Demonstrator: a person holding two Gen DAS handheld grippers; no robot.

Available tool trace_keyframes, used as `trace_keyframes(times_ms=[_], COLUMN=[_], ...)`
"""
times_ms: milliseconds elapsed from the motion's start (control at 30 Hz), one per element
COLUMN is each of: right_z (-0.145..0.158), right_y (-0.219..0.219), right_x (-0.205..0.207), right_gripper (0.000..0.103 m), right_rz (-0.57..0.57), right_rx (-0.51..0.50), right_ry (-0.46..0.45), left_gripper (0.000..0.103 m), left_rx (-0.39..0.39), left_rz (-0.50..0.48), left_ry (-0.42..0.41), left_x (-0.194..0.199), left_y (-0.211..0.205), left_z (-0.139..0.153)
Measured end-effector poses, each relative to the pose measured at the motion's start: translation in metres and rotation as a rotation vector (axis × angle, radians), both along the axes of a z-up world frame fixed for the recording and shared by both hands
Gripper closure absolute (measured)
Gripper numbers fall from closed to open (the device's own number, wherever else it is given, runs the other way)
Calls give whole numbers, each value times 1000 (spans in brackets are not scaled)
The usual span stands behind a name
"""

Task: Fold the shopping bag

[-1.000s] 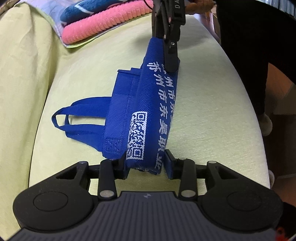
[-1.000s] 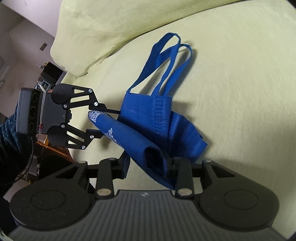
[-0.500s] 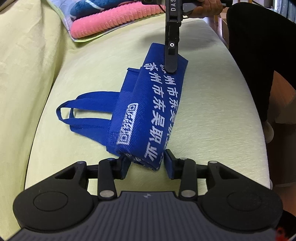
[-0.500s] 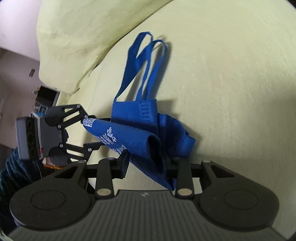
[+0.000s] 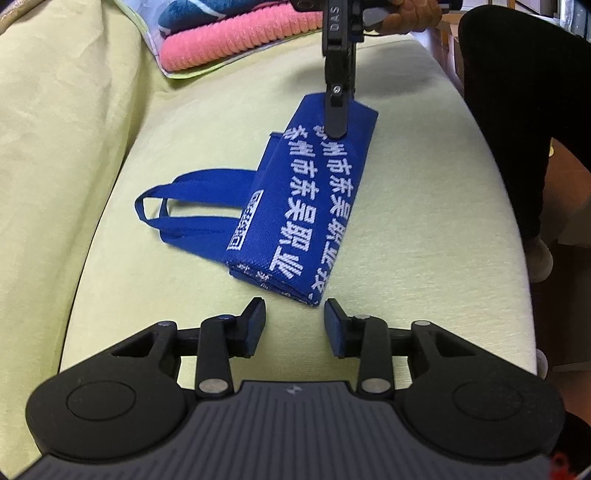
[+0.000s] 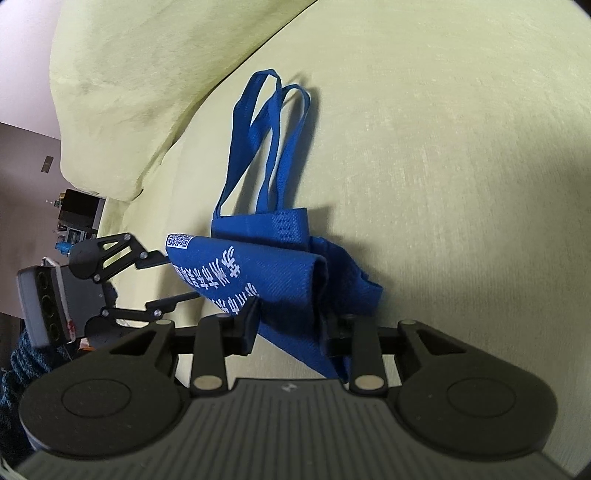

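Observation:
A blue shopping bag (image 5: 306,206) with white print lies folded into a narrow strip on the yellow-green sofa seat (image 5: 424,221); its two handles (image 5: 192,206) stick out to the left. My left gripper (image 5: 294,326) is open just short of the strip's near end, with nothing between its fingers. At the far end my right gripper (image 5: 336,125) comes down from above. In the right wrist view, the right gripper (image 6: 291,325) is shut on the folded bag (image 6: 273,280), the handles (image 6: 266,140) lie beyond, and the left gripper (image 6: 179,275) stands at the opposite end.
Folded pink and blue towels (image 5: 236,40) sit at the back of the seat. The sofa backrest (image 5: 55,147) rises on the left. A person's dark-clothed leg (image 5: 517,110) stands past the seat's right edge, and a hand (image 5: 413,11) holds the right gripper.
My left gripper let go of the bag's near end and drew back. The strip was lowered and rolled flat onto the seat, print side up. The right gripper kept its hold.

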State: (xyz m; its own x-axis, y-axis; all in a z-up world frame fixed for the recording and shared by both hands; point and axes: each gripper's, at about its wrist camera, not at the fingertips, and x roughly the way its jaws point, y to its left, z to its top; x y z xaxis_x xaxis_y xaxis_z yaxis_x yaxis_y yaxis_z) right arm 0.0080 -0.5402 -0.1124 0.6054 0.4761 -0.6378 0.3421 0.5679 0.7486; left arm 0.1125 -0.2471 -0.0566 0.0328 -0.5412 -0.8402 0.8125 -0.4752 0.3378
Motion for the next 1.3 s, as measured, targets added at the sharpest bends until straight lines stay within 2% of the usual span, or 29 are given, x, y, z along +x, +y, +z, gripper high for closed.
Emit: trace_keyframes(times_ms=[233,467,700,900,1033,1100,1133,1200,1300], right_z=[2,3,2,12,31,46,54,69,82], right_y=[-2,-7,-9,-2,11,22,30,51,79], right_x=[8,19,21,20,17,14,13,12,9], right_gripper=[78,79,79,77,67,55,54,60,69], right_rz=[-26,-35,-53,-65,-70,-75,-71,-53,-24], right_rx=[9,18,33,-19,-188,-351,-450,-654,-874], right_ry=[60,131,160,154,113,95,87,60,19], left_gripper=[61,62,62,62,62,62,62,62,62], left_rx=[-47,-66,-18,29,43,46,46,47,49], left_rz=[-53,-8,51,110,129,134,136,138,141], left_ry=[-12,-56,-27,39,62,68,69,66,66], left_x=[-22,-29,-28,-18,-14,-13,-13,-14,-14], left_y=[-2,-27,-44,-53,-56,-56,-56,-57,-57], left_z=[14,3,-2,-3,-3,-4,-4,-4,-4])
